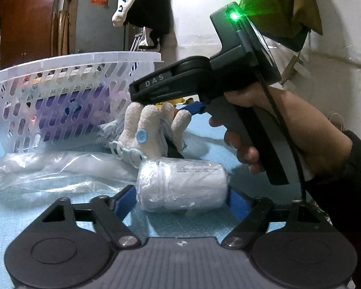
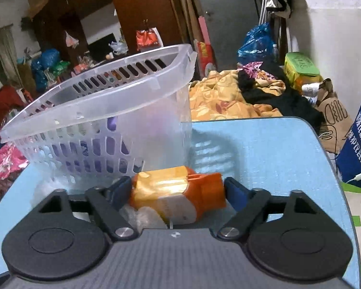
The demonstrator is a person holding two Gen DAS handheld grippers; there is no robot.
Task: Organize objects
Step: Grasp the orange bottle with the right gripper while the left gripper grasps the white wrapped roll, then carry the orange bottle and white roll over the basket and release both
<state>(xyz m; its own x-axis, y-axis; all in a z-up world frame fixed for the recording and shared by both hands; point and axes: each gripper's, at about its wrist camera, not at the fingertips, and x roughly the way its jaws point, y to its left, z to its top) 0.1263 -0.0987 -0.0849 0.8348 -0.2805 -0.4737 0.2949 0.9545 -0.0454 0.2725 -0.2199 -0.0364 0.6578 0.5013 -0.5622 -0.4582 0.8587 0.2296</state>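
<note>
A clear slotted plastic basket [image 1: 60,89] stands on the blue table [image 1: 204,139], with purple items inside; it also shows in the right wrist view [image 2: 103,120]. My left gripper [image 1: 181,198] is shut on a white plastic-wrapped roll [image 1: 183,187] low over the table. My right gripper [image 2: 177,192] is shut on an orange and yellow packet [image 2: 178,192], just in front of the basket. In the left wrist view the right gripper's body [image 1: 204,82] hangs above a cream knitted glove with a blue button [image 1: 154,125].
A long clear plastic bag [image 1: 60,171] lies in front of the basket. A pale blue plastic clip strip [image 1: 125,150] lies by the glove. Beyond the table's far edge [image 2: 240,119] are an orange blanket [image 2: 223,98], dark clothes and bags.
</note>
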